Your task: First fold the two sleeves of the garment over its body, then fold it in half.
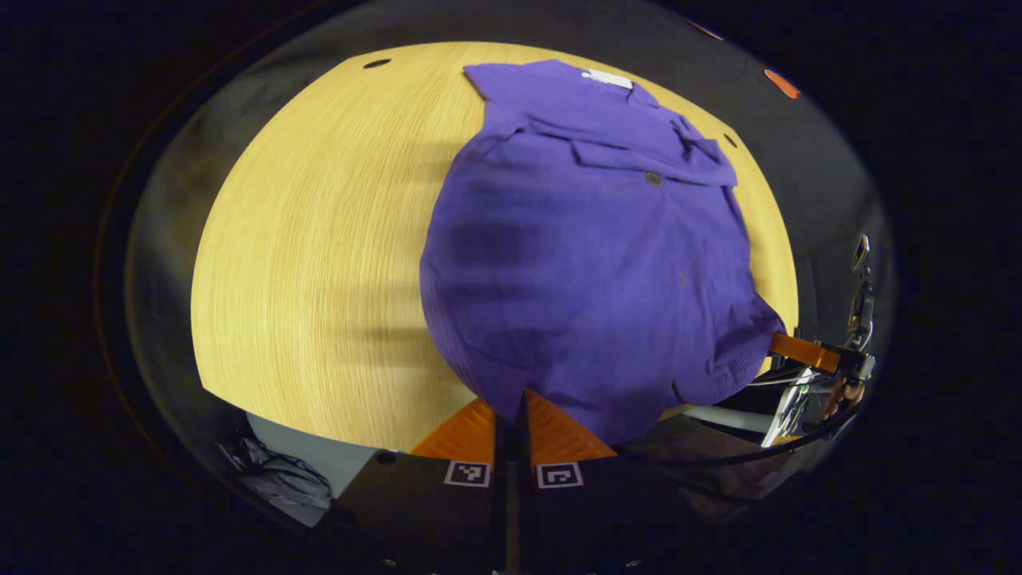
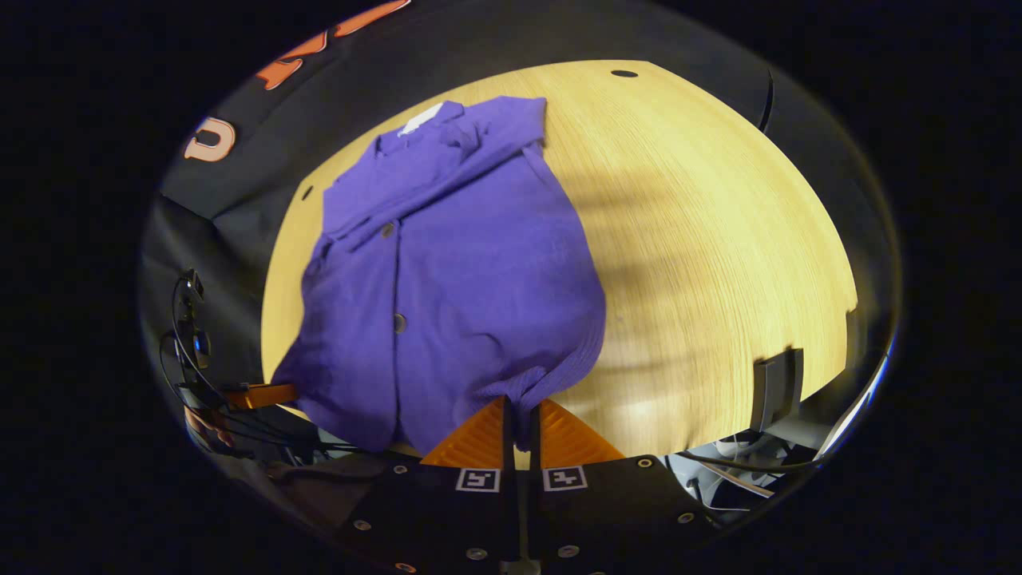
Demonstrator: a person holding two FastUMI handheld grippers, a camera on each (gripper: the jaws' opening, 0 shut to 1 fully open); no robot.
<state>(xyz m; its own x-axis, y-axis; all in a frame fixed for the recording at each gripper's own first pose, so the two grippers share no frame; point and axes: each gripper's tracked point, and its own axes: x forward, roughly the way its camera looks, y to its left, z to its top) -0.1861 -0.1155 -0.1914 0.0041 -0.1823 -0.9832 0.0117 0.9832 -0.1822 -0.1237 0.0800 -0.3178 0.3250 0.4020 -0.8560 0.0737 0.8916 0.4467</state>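
Left tool (image 1: 512, 411): we see its two orange fingers (image 1: 467, 431) drawn together with only a thin dark slit between them, clenched on the near hem of the purple shirt (image 1: 591, 263), at one bottom corner. Right tool (image 2: 519, 419): orange fingers (image 2: 475, 439) likewise pinched close, with a bunch of the shirt's (image 2: 447, 271) hem gathered between them at the other bottom corner.

In the left gripper view we also see the right tool (image 1: 802, 350) farther off, its orange finger running into the fabric at the shirt's corner. In the right gripper view the left tool (image 2: 259, 394) shows at the far corner, with a hand (image 2: 209, 427) behind it.

The shirt lies on the wooden bench (image 1: 319, 263), collar end away from us, white neck label (image 1: 608, 78) up. Both sleeves are folded in over the body, and two buttons (image 2: 399, 322) show on the front. The hem sits at the bench's near edge.
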